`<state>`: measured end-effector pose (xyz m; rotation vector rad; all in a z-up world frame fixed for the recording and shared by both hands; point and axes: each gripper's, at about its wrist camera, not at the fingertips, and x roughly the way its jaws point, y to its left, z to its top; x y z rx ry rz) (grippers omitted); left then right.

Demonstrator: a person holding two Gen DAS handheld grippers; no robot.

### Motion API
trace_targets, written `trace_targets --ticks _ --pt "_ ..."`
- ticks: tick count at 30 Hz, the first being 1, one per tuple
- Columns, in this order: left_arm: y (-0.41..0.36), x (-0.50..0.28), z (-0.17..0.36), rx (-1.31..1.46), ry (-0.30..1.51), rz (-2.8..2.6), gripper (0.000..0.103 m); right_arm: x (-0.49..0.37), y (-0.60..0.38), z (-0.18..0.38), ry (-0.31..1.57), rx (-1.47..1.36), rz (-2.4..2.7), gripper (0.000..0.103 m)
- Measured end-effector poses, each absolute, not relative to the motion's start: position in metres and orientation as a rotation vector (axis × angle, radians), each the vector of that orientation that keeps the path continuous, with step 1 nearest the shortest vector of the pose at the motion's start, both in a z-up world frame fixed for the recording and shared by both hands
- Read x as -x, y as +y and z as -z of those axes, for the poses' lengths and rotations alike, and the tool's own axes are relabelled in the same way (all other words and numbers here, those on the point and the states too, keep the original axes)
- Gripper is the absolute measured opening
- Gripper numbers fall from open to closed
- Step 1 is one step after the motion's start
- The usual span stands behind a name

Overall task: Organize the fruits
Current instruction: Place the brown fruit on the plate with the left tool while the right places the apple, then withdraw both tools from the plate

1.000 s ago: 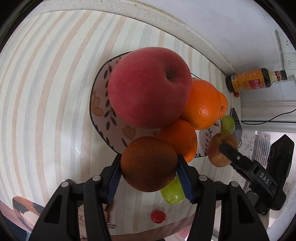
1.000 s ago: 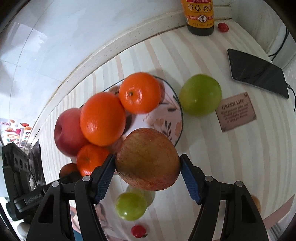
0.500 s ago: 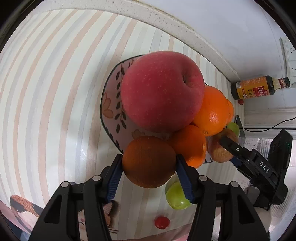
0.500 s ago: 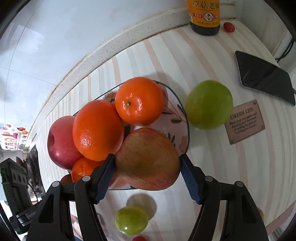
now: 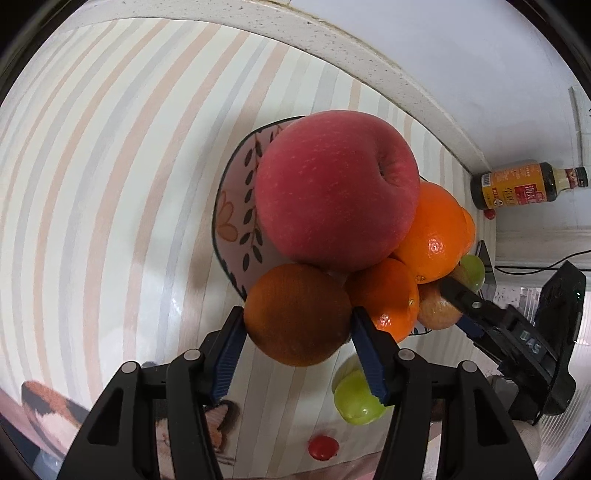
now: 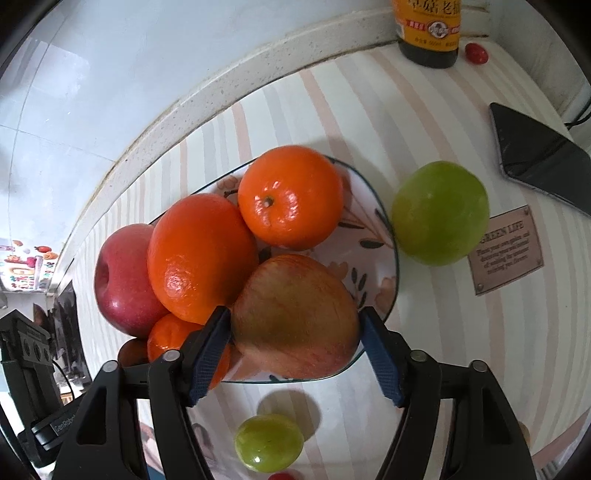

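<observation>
A floral plate (image 5: 232, 218) (image 6: 373, 243) holds a big red apple (image 5: 332, 188) (image 6: 122, 277) and three oranges (image 6: 201, 254). My left gripper (image 5: 297, 330) is shut on a dark orange (image 5: 295, 314) at the plate's near edge. My right gripper (image 6: 295, 332) is shut on a red-yellow apple (image 6: 295, 314) over the plate's near rim; it also shows in the left wrist view (image 5: 436, 314). A large green fruit (image 6: 439, 212) lies beside the plate. A small green fruit (image 6: 269, 441) (image 5: 356, 397) lies on the table below the grippers.
A striped tablecloth (image 5: 92, 184) covers the table up to a white wall ledge (image 5: 332, 40). A sauce bottle (image 6: 428, 29) (image 5: 517, 188) and a red cherry tomato (image 6: 476, 52) stand at the back. A black phone (image 6: 535, 155) and a brown card (image 6: 508, 249) lie right. Another cherry tomato (image 5: 323, 446) lies near.
Both grippers have moved forward toward the plate with their fruit held. The red-yellow apple now sits over the plate's near rim, and the dark orange is at the plate's edge.
</observation>
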<state>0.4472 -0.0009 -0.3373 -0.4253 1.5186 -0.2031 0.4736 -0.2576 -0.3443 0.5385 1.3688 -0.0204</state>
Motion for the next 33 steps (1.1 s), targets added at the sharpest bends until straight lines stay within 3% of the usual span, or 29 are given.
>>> trace_targets --ticks 1,2,4,20,33 --pt "-0.002 -0.448 0.334 0.409 1.516 0.199 0.061 -0.473 -0.258 0.342 1.36 -0.544 0.018 0.094" --pt "-0.004 -0.448 0.33 0.384 1.506 0.196 0.074 -0.473 -0.258 0.338 1.348 -0.541 0.026 0.097" --pt "-0.006 -0.449 0.321 0.348 1.488 0.188 0.088 -0.474 -0.26 0.33 1.338 -0.539 0.03 0.097" --pt "-0.023 -0.393 0.251 0.021 1.302 0.096 0.088 -0.396 -0.239 0.245 1.232 -0.148 0.089 0.098" --pt "-0.032 -0.327 0.186 0.009 1.192 0.102 0.088 -0.325 -0.219 0.176 1.113 -0.069 0.049 0.098"
